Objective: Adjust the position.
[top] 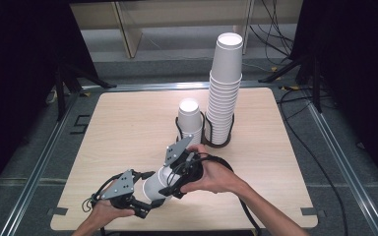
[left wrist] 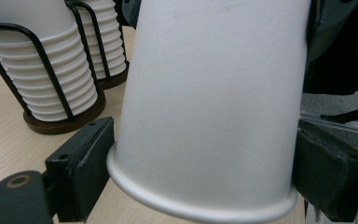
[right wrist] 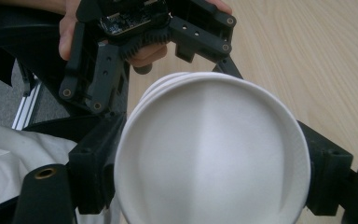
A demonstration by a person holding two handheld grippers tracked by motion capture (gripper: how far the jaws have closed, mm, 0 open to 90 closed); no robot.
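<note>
- While the nested white paper cups (top: 156,186) lie on their side in the air between our two hands, low over the tabletop (top: 128,128) and well in front of the short cup rack (top: 191,129), we judge the step in hand to be pulling one cup off the other.
- In the left gripper view, the left tongs (left wrist: 205,172) clasp the cup wall just above the rolled rim, one black jaw pressed on each side; we should keep that squeeze light so the paper does not buckle.
- In the right gripper view, the right tongs (right wrist: 212,172) grasp the base end; a second rim peeks out behind the front cup, so at least two are nested there.
- We should pull the hands apart along the cups' own axis, not at an angle, since a sideways tug would likely wedge the cups tighter.
- A small twist may help break the fit, in our judgement.
- The left hand (top: 109,212) sits nearer us than the short cup rack, the right hand (top: 215,176) just in front of it; we should keep both clear of its wire loops.
- The tall cup stack (top: 225,88) stands just to the right of the short cup rack and leans a little, so a bump could topple it.
- Once a cup is free, the short cup rack looks to us the likely place for it.
</note>
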